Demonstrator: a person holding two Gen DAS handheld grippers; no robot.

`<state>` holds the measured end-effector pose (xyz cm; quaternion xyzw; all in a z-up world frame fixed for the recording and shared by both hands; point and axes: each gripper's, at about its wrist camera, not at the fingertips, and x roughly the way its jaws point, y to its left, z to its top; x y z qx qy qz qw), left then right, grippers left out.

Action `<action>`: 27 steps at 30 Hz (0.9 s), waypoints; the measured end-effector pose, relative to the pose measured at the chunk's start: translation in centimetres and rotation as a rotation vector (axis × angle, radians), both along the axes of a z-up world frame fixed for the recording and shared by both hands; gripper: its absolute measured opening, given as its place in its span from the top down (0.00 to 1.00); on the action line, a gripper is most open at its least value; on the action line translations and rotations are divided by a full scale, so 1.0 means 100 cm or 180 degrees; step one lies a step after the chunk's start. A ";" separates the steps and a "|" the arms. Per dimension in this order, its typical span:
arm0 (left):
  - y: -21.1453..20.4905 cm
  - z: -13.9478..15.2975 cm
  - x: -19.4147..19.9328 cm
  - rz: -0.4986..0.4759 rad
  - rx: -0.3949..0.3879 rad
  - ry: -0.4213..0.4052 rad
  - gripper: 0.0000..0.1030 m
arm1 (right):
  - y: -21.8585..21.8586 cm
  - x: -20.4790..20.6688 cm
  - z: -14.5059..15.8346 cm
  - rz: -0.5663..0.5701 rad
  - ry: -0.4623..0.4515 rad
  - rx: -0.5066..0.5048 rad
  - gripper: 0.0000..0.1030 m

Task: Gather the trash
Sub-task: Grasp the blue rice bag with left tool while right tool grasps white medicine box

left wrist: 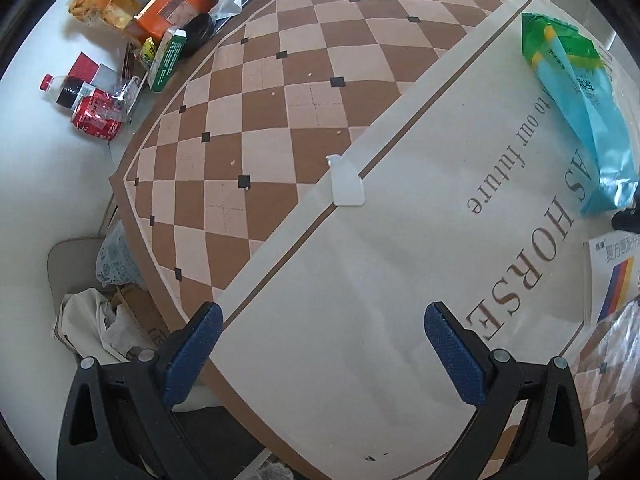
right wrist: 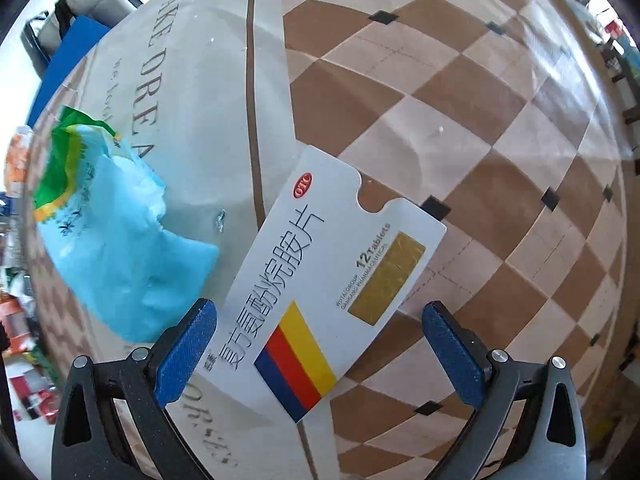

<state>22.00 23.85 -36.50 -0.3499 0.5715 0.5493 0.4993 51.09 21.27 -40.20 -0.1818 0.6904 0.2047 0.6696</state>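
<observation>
A white medicine box [right wrist: 320,292] with blue, red and yellow stripes lies on the checkered tablecloth [right wrist: 480,200], between the open fingers of my right gripper [right wrist: 320,336]. A blue and green plastic bag [right wrist: 120,240] lies just left of it. In the left wrist view the same bag [left wrist: 580,92] is at far right, the box [left wrist: 612,280] at the right edge. A small white plastic piece [left wrist: 346,184] lies mid-table. My left gripper [left wrist: 322,336] is open and empty above the cloth's front part.
On the floor at far left lie a red can [left wrist: 96,118], a cola bottle [left wrist: 66,88], cartons and an orange box [left wrist: 172,8]. A bag of crumpled paper [left wrist: 104,320] sits below the table's edge. A blue board [right wrist: 68,64] stands behind the table.
</observation>
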 end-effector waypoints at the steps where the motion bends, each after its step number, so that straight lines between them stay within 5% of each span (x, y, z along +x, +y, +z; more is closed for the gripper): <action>1: 0.003 0.002 0.007 -0.0023 0.0006 -0.0002 0.00 | 0.007 -0.003 -0.002 0.0127 -0.0081 -0.0099 0.00; 7: 0.025 0.020 0.061 -0.0200 -0.0030 -0.0245 0.00 | 0.010 -0.004 0.005 0.0917 -0.0311 -0.0095 0.12; 13: 0.065 0.021 0.133 -0.0335 -0.0319 -0.0810 0.00 | -0.023 0.054 0.008 0.1309 -0.0402 -0.0237 0.14; 22: 0.111 -0.019 0.210 -0.0261 -0.0729 -0.0934 0.00 | -0.026 0.126 -0.003 0.0824 0.0079 -0.0203 0.00; 27: 0.121 -0.046 0.222 -0.0180 -0.0874 -0.0801 0.01 | -0.022 0.137 -0.003 0.0603 -0.0003 -0.0252 0.00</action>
